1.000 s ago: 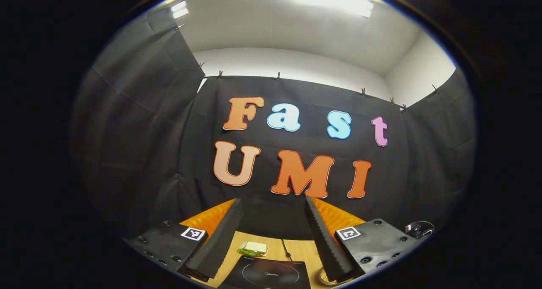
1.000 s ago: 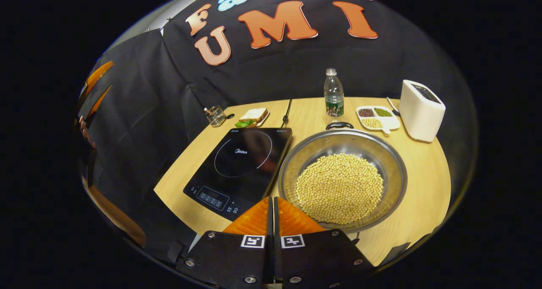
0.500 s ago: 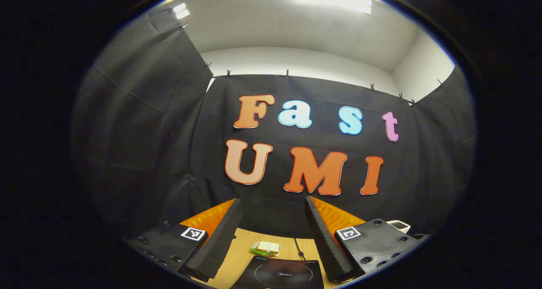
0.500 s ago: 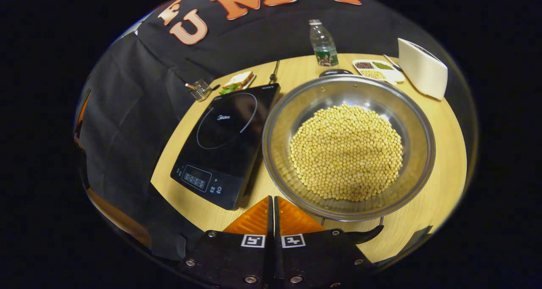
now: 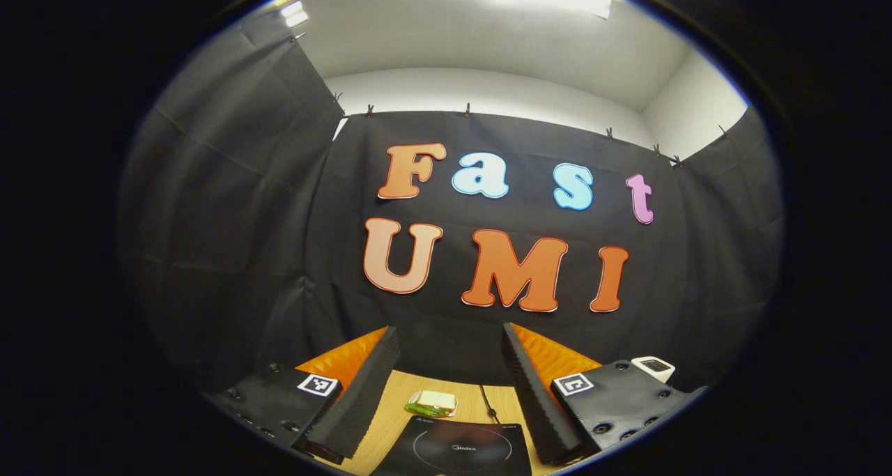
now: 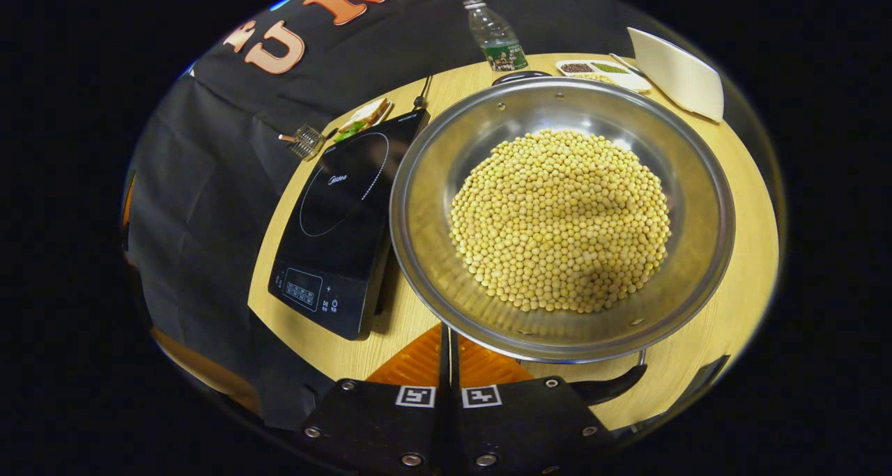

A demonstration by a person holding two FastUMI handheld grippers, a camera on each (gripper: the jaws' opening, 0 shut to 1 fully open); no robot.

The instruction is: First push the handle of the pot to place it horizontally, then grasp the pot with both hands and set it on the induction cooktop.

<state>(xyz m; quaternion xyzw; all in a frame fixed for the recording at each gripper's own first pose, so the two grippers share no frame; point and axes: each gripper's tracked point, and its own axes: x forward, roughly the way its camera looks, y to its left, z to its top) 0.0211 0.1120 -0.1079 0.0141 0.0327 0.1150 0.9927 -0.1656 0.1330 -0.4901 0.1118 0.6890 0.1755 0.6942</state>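
right gripper [image 6: 447, 336] closing in low on the near side of the pot [image 6: 561, 215], fingers pressed together with nothing between them, tips tucking under the near rim. compared with 1 second ago, sitting much nearer: pot swelling large in the right gripper view, near rim now overlapping the fingertips. reading as the approach to the first step, pushing the handle. near handle [image 6: 613, 385] showing as a dark curved piece just right of the gripper body, below the rim, not yet clearly touched; contact impossible to confirm.

pot resting on the wooden table [image 6: 739, 253], just right of the induction cooktop [image 6: 334, 218], left rim overhanging the cooktop's right edge as seen here, not yet sitting on it. holding a heap of soybeans [image 6: 561, 218]. second handle [image 6: 519, 77] peeking past the far rim, so the handle-to-handle axis running roughly near to far along the gripper's line of sight, needing a turn to lie crosswise for a 2-handed grasp.

left gripper [image 5: 449, 385] hanging well back, tilted up toward the booth wall, fingers spread wide and empty, drifting only slightly over that second, cooktop's far edge [image 5: 456, 448] showing low between the fingers.
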